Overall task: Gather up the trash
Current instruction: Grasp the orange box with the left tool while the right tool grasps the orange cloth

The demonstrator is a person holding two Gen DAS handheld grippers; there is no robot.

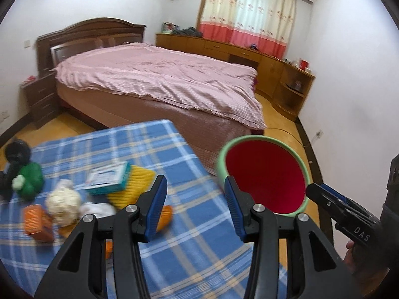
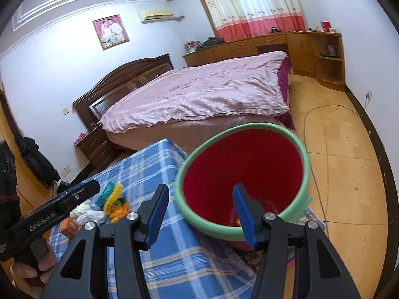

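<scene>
A red bin with a green rim stands beside the blue plaid table. On the table's left part lies a pile of trash: a teal box, a yellow pad, a cream crumpled ball, an orange carton and a green lump. My left gripper hovers open over the table's edge, nothing between its fingers. My right gripper is open and empty above the bin's near rim. A small orange scrap lies inside the bin.
A bed with a pink cover fills the room behind the table. A dark nightstand stands left of it, wooden cabinets along the far wall. A cable runs over the tiled floor right of the bin.
</scene>
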